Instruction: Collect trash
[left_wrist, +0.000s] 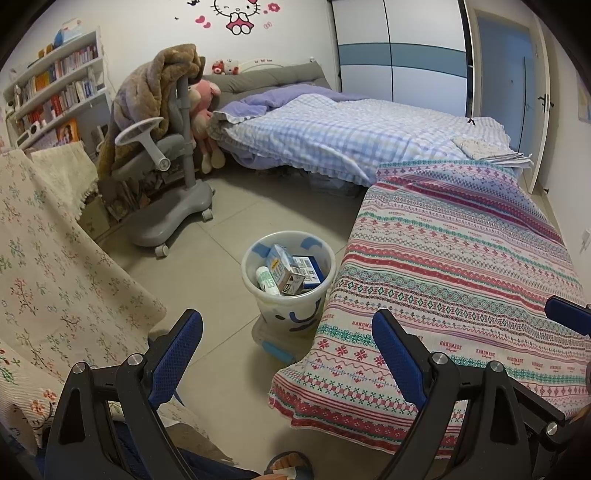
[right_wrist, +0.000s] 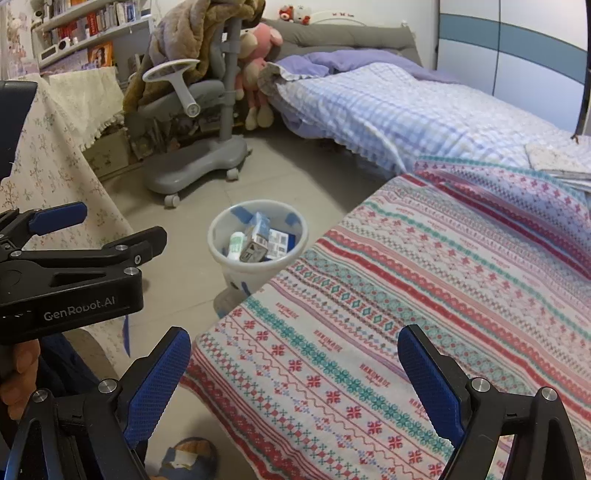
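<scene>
A grey wheeled desk chair stands on the tiled floor at about ten o'clock, a brown blanket slung over its back. Just beside it, a pink plush toy leans against the bed, which carries a blue checked quilt and runs toward one o'clock. A bookshelf packed with books fills the far nine o'clock side. A cat-character wall sticker sits at twelve. A patterned striped cloth covers the surface at three o'clock; a floral cloth drapes at eight.
</scene>
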